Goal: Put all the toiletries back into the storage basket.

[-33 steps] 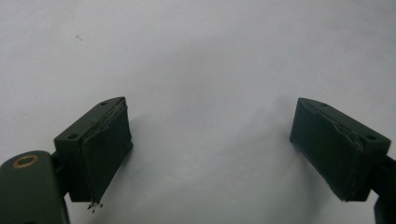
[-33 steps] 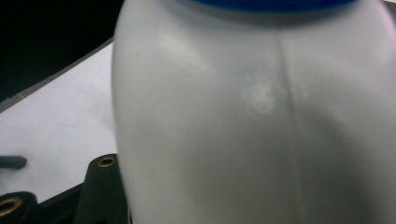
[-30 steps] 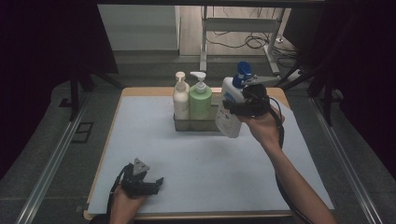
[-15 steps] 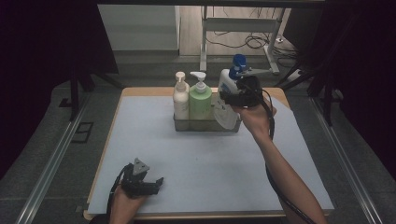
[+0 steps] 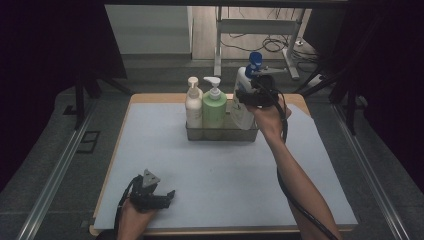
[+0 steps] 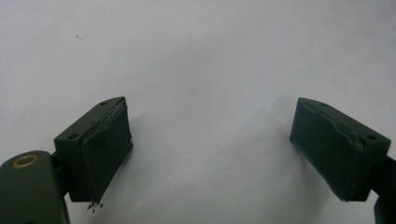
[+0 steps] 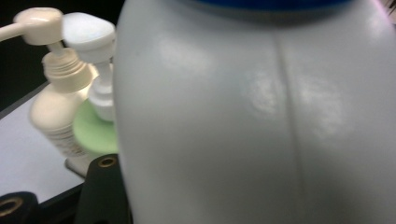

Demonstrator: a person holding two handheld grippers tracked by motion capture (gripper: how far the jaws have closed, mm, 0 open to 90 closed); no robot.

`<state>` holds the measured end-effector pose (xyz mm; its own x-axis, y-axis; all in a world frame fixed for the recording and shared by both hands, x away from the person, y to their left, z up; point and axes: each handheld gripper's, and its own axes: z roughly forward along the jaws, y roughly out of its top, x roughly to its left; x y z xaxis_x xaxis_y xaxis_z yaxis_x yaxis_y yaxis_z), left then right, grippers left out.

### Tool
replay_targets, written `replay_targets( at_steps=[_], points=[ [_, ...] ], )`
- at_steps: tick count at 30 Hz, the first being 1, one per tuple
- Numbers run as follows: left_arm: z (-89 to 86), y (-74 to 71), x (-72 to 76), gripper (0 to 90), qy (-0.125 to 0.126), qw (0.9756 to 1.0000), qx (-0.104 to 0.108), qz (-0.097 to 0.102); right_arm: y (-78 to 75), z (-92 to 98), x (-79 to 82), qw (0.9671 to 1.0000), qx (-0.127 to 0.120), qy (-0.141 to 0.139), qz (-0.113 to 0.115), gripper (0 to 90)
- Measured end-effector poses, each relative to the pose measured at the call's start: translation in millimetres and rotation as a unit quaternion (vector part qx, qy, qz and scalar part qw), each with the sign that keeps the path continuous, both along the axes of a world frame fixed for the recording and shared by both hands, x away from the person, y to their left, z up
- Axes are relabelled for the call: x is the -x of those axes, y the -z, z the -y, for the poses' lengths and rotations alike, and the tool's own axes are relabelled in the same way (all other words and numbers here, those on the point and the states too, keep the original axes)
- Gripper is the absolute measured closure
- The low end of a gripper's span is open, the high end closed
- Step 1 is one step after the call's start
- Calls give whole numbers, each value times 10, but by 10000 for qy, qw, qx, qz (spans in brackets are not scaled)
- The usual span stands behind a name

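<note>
the right gripper [image 5: 250,95] is clamped on the white bottle with the blue cap [image 5: 243,102], its jaws set partway apart around the bottle's upper body, just under the blue top. the bottle stands close to upright, its long axis vertical or tipped a little, over the right end of the metal basket [image 5: 222,134]; whether its base already sits on the basket floor cannot be told from the high view. the coming move turns on that vertical line: the free slot is at the right end, directly under the bottle, so the way in looks to be straight down. immediately to the bottle's left stands the green pump bottle [image 5: 214,107], with the cream pump bottle [image 5: 193,106] beyond it, so there is little slack on that side; drifting left would likely knock the green one. to the right the basket wall is close, and past it the table mat [image 5: 210,175] is bare. the left gripper [image 5: 150,195] rests with its jaws wide apart and nothing between them at the near left of the mat, well apart from the basket, so the right hand is the nearer by far.
</note>
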<state>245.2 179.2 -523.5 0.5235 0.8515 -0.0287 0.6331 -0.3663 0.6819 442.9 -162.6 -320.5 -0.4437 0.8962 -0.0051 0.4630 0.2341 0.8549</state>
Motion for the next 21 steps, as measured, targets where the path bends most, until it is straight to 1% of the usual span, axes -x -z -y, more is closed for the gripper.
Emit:
replay_targets(
  at_steps=[8, 11, 17, 21],
  points=[
    [-1, 0, 0, 123, 4, 10000, -7, 1, 78, -87, -137, 9999, 69, 123, 62, 404],
    [1, 0, 1, 123, 1, 10000, 1, 1, 137, -123, -184, 9997, 117, 181, 89, 404],
    [-1, -1, 2, 123, 2, 10000, -6, -13, 265, -150, -268, 9995, 68, 285, 70, 404],
    [-1, -1, 1, 123, 8, 10000, -8, -11, 328, -155, -292, 9995, 80, 304, 28, 404]
  ],
)
